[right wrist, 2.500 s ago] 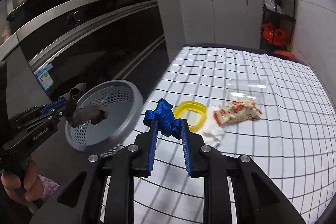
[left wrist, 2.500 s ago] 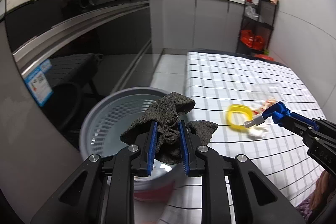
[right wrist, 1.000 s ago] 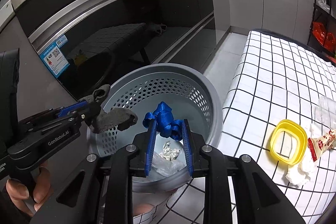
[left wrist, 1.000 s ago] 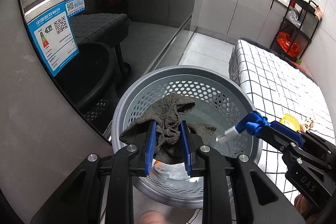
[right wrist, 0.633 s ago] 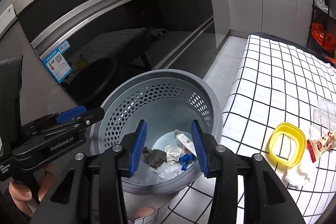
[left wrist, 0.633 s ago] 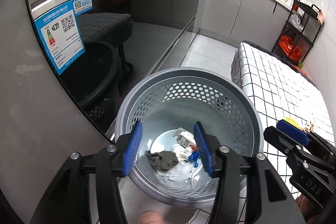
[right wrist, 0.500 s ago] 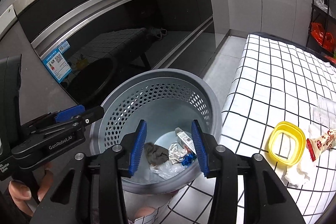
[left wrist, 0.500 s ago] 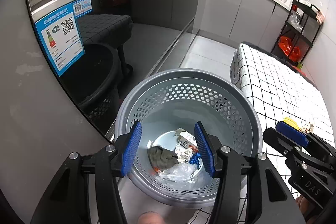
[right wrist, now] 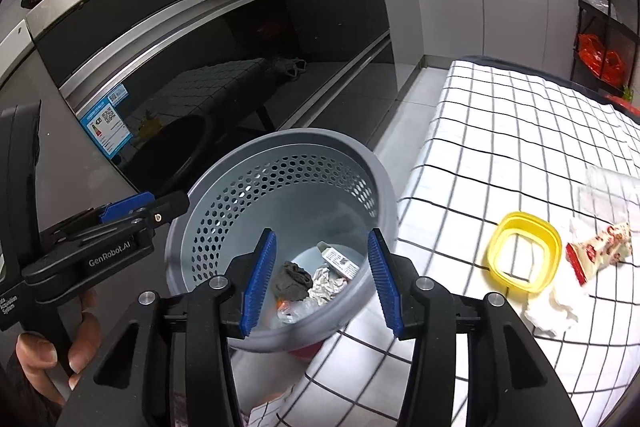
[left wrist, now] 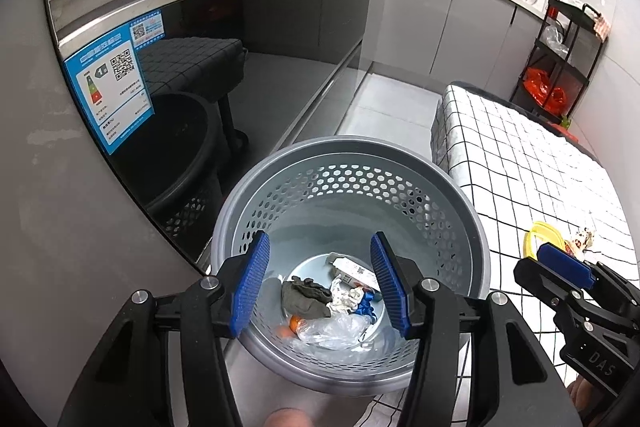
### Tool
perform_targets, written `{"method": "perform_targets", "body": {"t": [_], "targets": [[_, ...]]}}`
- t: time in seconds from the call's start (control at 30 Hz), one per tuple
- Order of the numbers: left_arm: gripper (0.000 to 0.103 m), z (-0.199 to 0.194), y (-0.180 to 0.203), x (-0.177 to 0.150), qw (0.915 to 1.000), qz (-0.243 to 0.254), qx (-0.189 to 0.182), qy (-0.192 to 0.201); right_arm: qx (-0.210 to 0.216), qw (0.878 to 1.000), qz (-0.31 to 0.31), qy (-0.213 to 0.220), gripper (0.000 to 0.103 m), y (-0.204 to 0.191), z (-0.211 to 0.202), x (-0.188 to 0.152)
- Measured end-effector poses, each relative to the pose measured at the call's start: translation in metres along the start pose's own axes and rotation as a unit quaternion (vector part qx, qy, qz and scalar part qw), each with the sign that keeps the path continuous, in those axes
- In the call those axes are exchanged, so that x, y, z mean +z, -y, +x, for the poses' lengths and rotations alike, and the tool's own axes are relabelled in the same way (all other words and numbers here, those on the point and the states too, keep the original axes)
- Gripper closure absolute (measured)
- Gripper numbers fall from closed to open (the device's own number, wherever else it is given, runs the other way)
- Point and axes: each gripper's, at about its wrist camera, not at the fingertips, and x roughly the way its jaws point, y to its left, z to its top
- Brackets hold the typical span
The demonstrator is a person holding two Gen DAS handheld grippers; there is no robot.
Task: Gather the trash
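Currently both wide-jawed, empty: left gripper, right gripper over perforated grey basket | basket holds grey rag, crumpled paper | right view only: yellow lid, red wrapper, white tissue near checkered tabletop left edge | glossy oven front.

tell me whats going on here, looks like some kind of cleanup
A person with a gripper in each hand is collecting trash. Both the left gripper and right gripper hang open and empty over the grey perforated bin, where a dark rag lies. A yellow lid, snack wrapper and crumpled tissue remain on the checked tablecloth.
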Motion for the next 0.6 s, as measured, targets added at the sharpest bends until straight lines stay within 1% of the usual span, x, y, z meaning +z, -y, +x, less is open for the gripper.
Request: {"method": "perform_targets", "body": {"t": [0.1, 0.13, 0.17, 0.27, 0.43, 0.53, 0.6], "targets": [[0.049, -0.003, 0.005, -0.002, 1.0000, 0.006, -0.002, 0.003, -0.007, 1.000, 0.007, 0.000, 0.054, 0.006, -0.007, -0.007], [0.044, -0.004, 0.006, -0.002, 1.0000, 0.007, -0.002, 0.005, -0.011, 1.000, 0.008, 0.000, 0.052, 0.009, -0.010, -0.011], [0.042, -0.006, 0.009, -0.003, 0.9999, 0.009, -0.002, 0.009, -0.015, 1.000, 0.010, 0.001, 0.050, 0.011, -0.013, -0.014], [0.041, -0.009, 0.014, -0.005, 0.9998, 0.015, -0.006, 0.014, -0.026, 0.999, 0.018, 0.003, 0.047, 0.022, -0.024, -0.029], [0.039, -0.014, 0.026, -0.012, 0.9994, 0.028, -0.012, 0.018, -0.047, 0.998, 0.036, -0.001, 0.044, 0.041, -0.042, -0.055], [0.033, -0.020, 0.034, -0.017, 0.9991, 0.033, -0.015, 0.024, -0.065, 0.997, 0.047, 0.001, 0.041, 0.056, -0.056, -0.071], [0.031, -0.024, 0.041, -0.021, 0.9987, 0.037, -0.019, 0.031, -0.079, 0.995, 0.053, 0.002, 0.040, 0.067, -0.066, -0.080]]}}
